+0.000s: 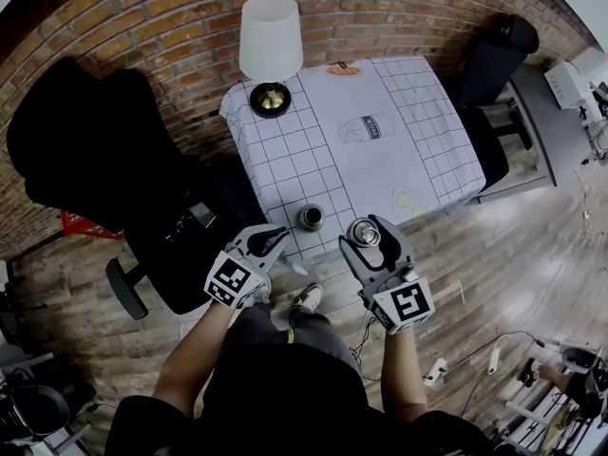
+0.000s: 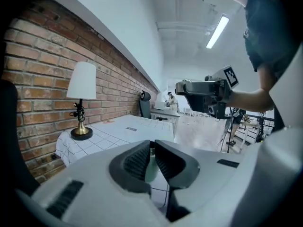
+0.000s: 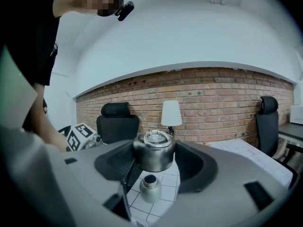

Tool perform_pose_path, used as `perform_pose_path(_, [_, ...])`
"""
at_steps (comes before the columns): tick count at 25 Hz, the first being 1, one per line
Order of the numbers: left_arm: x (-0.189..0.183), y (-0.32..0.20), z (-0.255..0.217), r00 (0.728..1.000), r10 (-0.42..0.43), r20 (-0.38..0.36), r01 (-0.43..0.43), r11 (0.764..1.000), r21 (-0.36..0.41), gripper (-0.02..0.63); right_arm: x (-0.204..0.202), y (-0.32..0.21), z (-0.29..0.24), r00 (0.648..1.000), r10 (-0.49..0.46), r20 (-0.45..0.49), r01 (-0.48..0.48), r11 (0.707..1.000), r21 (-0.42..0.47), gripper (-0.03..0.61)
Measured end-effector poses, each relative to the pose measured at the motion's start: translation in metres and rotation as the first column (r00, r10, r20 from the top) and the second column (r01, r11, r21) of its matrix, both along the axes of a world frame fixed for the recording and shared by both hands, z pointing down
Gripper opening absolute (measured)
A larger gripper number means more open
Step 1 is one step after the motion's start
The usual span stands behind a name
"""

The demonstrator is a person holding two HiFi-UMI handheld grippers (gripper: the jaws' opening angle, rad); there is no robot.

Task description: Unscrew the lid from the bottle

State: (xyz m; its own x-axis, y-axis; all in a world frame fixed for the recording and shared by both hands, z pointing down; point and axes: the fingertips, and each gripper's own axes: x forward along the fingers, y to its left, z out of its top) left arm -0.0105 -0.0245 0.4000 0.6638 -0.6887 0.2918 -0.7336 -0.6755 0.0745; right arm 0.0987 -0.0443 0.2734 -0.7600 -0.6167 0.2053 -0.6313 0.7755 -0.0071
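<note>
The steel bottle (image 1: 311,218) stands upright near the front edge of the white checked table (image 1: 399,160), its mouth uncovered. My right gripper (image 1: 366,231) is just to its right, raised off the table and shut on the round metal lid (image 1: 364,233). In the right gripper view the lid (image 3: 152,151) sits clamped between the pads, with the open bottle (image 3: 150,188) below it. My left gripper (image 1: 275,239) hovers just left of the bottle, apart from it. In its own view the left gripper (image 2: 151,157) is shut with nothing held.
A white-shaded lamp (image 1: 270,46) on a brass base stands at the table's far left corner. Black office chairs sit left (image 1: 95,150) and far right (image 1: 494,65) of the table. A brick wall runs behind. Cables lie on the wooden floor at right.
</note>
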Motion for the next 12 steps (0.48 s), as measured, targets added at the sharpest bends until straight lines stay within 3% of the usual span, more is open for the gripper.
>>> perform_pose_path(6, [-0.011,-0.001,-0.059,0.997,-0.068,-0.042,0.072,0.992,0.1,0.031,0.011,0.008,-0.014,0.999,0.036,0.012,-0.036,0.999,0.012,0.264])
perform_pose_path(12, [-0.03,0.004,-0.122,0.989,-0.132,-0.061,0.142,0.962,0.233,0.029,0.024,0.007,-0.03,0.996,0.066,0.052,-0.067,0.998,0.016,0.264])
